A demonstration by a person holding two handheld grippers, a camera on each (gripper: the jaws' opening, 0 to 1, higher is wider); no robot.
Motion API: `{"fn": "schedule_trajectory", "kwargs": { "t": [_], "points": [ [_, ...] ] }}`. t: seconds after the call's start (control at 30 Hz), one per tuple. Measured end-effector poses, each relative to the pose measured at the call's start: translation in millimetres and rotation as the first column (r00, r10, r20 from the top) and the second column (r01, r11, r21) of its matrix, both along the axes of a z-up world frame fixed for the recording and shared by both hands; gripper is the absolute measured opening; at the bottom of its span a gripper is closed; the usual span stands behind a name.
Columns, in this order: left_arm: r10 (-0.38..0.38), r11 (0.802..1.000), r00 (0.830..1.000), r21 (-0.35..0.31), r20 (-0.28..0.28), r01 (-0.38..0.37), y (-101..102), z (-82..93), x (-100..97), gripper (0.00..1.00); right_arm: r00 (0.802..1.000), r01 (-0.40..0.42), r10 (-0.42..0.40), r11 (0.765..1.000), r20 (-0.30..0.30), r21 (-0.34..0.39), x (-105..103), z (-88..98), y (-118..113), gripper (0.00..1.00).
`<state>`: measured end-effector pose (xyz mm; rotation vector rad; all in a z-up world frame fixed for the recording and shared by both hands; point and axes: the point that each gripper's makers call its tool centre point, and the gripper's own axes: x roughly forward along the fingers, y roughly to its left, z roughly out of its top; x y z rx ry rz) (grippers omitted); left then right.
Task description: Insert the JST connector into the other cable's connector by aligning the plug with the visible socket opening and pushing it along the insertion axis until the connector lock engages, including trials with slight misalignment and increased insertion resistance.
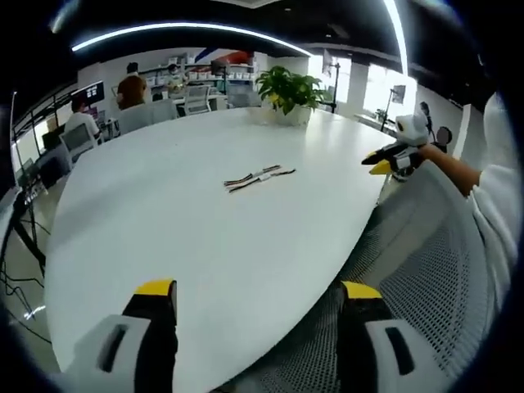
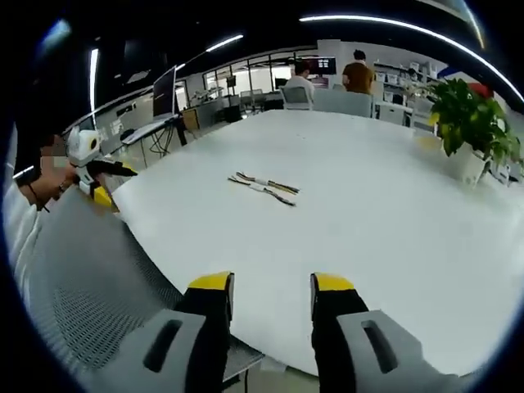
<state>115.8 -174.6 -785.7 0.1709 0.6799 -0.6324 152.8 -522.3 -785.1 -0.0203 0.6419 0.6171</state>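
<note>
Lying side by side near the middle of a large white table (image 1: 164, 188), two short cables (image 1: 259, 176) are waiting untouched while a person is holding a two-jaw gripper in each hand at the table's near edge. The left gripper (image 1: 258, 291), seen in the left gripper view, is standing with its yellow-tipped jaws spread wide and nothing between them, hovering just over the table's rim and a mesh chair back (image 1: 426, 270). The right gripper (image 2: 272, 284), seen in the right gripper view, is likewise showing its jaws apart and empty, well short of the cables (image 2: 264, 186). Each tool is also appearing in the other's view, off to the side and held by a hand: the right gripper (image 1: 399, 155) from the left gripper view, the left gripper (image 2: 92, 168) from the right gripper view. The cables are too small here to tell plug from socket, though a pale spot midway along each wire is probably the connector. A potted plant (image 1: 288, 92) is sitting at the far side of the table, and people are working at desks beyond. By the look of things, nothing of the task is done yet: neither cable is picked up, no alignment is begun, and the reach, the two grasps, the mating and the push to lock all remain.
</note>
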Motion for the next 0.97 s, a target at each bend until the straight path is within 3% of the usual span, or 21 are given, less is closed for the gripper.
{"fn": "schedule_trajectory", "kwargs": {
  "t": [0.1, 0.17, 0.27, 0.37, 0.4, 0.43, 0.47, 0.57, 0.67, 0.73, 0.77, 0.87, 0.97],
  "points": [
    [0.041, 0.999, 0.999, -0.017, -0.024, -0.041, 1, -5.9, -6.7, 0.88, 0.997, 0.071, -0.068, 0.995, -0.032, 0.076, -2, 3.3, 6, 0.50],
    [0.083, 0.995, 0.996, -0.056, -0.033, -0.084, 1, -5.8, -7.3, 0.87, 0.994, 0.105, -0.102, 0.989, -0.038, 0.101, -1, 4.8, 8, 0.60],
    [0.152, 0.971, 0.987, -0.181, -0.045, -0.158, -1, 0.9, -3.4, 0.89, 0.987, 0.156, -0.148, 0.979, -0.068, 0.134, -2, 3.9, 16, 0.67],
    [0.201, 0.951, 0.976, -0.222, -0.083, -0.214, -4, -7.1, -5.0, 0.88, 0.976, 0.203, -0.184, 0.961, -0.116, 0.186, -6, 0.6, 28, 0.74],
    [0.211, 0.936, 0.968, -0.256, -0.136, -0.240, -8, -11.5, -7.8, 0.88, 0.973, 0.220, -0.198, 0.951, -0.117, 0.218, -6, 1.1, 35, 0.77],
    [0.210, 0.930, 0.965, -0.273, -0.154, -0.246, -9, -12.9, -8.2, 0.90, 0.971, 0.225, -0.198, 0.948, -0.135, 0.225, -8, -1.3, 38, 0.81],
    [0.224, 0.929, 0.964, -0.266, -0.145, -0.256, -5, -13.8, -5.6, 0.90, 0.966, 0.231, -0.194, 0.946, -0.171, 0.230, -12, -4.8, 42, 0.83],
    [0.250, 0.924, 0.957, -0.259, -0.145, -0.281, -1, -14.6, -5.0, 0.93, 0.958, 0.239, -0.206, 0.958, -0.199, 0.159, -13, -15.9, 34, 0.86],
    [0.231, 0.910, 0.948, -0.298, -0.219, -0.290, -10, -18.8, -10.9, 0.94, 0.968, 0.187, -0.160, 0.974, -0.195, 0.131, -16, -18.2, 39, 0.88],
    [0.220, 0.911, 0.945, -0.295, -0.242, -0.288, -11, -22.3, -12.8, 0.94, 0.959, 0.135, -0.114, 0.989, -0.259, 0.065, -27, -29.9, 40, 0.88],
    [0.224, 0.910, 0.943, -0.293, -0.245, -0.292, -11, -23.2, -12.7, 0.94, 0.951, 0.147, -0.127, 0.988, -0.283, 0.052, -28, -33.2, 39, 0.88],
    [0.235, 0.903, 0.932, -0.293, -0.277, -0.315, -11, -26.2, -14.7, 0.95, 0.956, 0.142, -0.124, 0.989, -0.267, 0.051, -26, -32.3, 39, 0.90],
    [0.235, 0.905, 0.933, -0.288, -0.271, -0.312, -11, -26.1, -14.3, 0.95, 0.955, 0.142, -0.120, 0.988, -0.271, 0.061, -27, -31.9, 40, 0.87]
  ]
}}
